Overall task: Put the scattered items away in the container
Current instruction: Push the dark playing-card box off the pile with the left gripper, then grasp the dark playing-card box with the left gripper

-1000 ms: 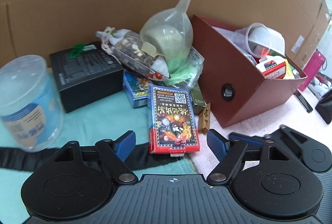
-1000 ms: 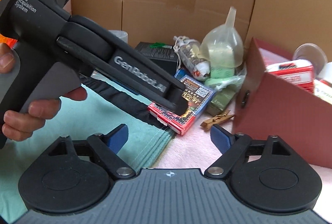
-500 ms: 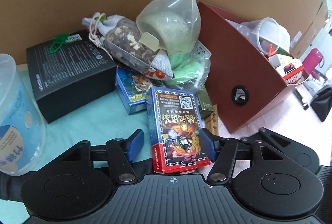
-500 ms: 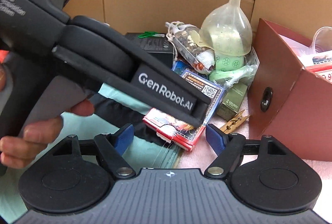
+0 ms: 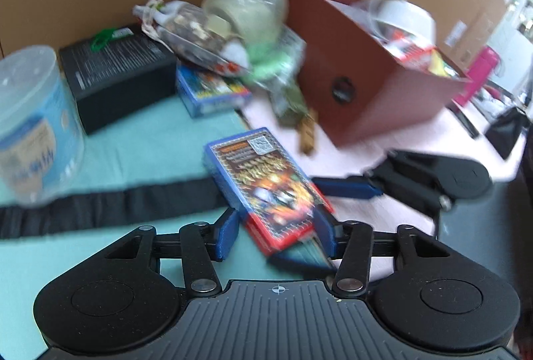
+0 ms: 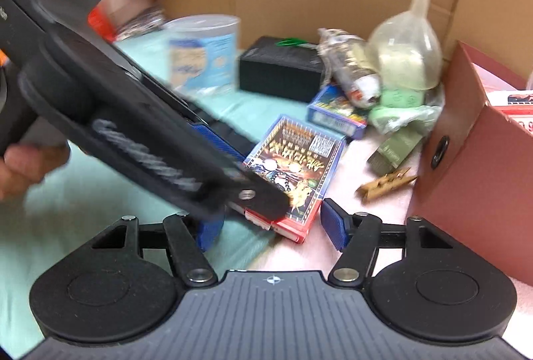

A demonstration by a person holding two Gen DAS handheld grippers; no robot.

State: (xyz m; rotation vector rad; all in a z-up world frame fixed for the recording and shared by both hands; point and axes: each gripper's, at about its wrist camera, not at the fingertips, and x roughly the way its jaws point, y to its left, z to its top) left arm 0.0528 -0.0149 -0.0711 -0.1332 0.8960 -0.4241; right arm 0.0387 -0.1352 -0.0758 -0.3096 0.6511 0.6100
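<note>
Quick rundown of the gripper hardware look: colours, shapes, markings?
Both are matte black: ribbed housing, two round discs, silver-pinned linkage arms, blue ribbed pads. The left gripper shows white "DAS" lettering on its pistol-grip body in the right wrist view, plus blurred side lettering. The right gripper looks identical. A bare hand shows; no sleeve visible.

Card box lifted off the pile

The left gripper [image 5: 276, 235] has closed on the card box [image 5: 266, 183], pulling it back from the clutter.

Left gripper [image 5: 276, 231] — 2 fingers clamped on card box [image 5: 265, 183]. Right gripper [image 6: 271, 225] spread open — low, just beside left one.
</note>
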